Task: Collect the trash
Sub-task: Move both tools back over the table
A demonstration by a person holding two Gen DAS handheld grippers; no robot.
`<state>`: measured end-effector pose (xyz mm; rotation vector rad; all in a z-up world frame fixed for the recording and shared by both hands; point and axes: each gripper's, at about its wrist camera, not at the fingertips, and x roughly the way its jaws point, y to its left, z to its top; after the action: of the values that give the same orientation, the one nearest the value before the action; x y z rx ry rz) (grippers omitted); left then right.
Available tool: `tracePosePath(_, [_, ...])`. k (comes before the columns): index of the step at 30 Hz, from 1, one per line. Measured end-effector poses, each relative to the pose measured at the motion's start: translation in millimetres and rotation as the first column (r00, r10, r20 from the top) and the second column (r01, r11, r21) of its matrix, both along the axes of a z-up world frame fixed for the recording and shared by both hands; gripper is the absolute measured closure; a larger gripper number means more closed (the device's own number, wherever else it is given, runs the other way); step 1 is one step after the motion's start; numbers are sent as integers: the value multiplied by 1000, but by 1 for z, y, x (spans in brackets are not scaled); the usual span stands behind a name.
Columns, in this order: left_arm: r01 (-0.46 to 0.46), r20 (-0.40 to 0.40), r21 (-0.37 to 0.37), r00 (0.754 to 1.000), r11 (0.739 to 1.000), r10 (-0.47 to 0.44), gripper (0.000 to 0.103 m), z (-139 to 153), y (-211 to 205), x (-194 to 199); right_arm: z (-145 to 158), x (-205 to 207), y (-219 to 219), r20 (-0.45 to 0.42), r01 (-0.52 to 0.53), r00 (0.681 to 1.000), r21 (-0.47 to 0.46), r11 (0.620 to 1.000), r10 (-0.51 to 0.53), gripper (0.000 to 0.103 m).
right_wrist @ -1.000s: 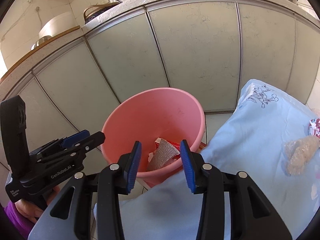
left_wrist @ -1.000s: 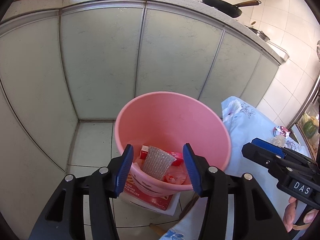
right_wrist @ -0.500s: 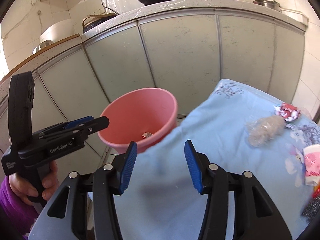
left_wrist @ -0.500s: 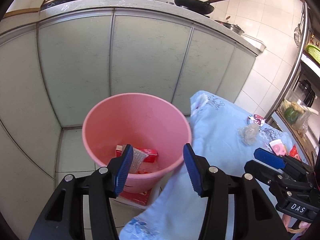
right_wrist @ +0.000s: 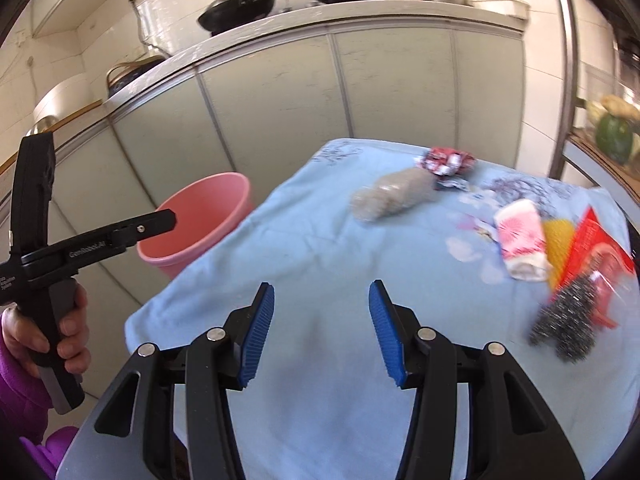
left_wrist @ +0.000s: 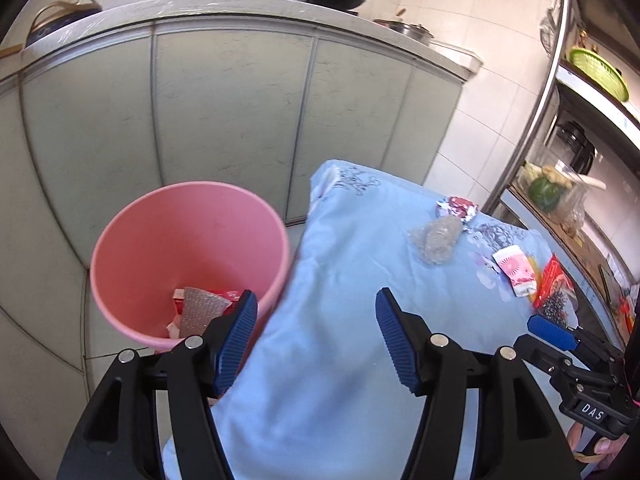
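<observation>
With both claws empty, the left claw opening wider and the right claw apart, I aim for what looks like the crumpled clear wrapper lying mid-desk, then carry it low to the pink bucket.

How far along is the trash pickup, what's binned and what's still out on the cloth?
Partly done. The pink bucket already holds a silvery piece and red packaging. Nothing is in hand: the left claw is opening with nothing in it, and the right claw is open and empty. Left on the blue cloth: clear plastic wad, crumpled red wrapper, pink-white packet, red packet, steel scrubber.
</observation>
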<state>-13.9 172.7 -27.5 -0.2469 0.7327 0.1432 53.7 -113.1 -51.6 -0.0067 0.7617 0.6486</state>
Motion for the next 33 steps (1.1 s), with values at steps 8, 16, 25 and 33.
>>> tracePosePath(8, [101,-7,28,995,995,-101,42,-1,-37,20,-7,6,-45,-7,115,993,14,993,-115,53])
tracePosePath(16, [160,-11,32,987,987,-160,42,-6,-59,39,-9,10,-62,-4,164,986,27,986,-164,53])
tracePosePath(25, [212,-14,34,977,977,-212,42,-12,-76,63,-14,10,-88,24,228,973,-1,974,-227,53])
tracePosePath(33, [279,-29,63,960,958,-278,42,-22,-99,102,-15,17,-115,18,306,952,17,952,-306,53])
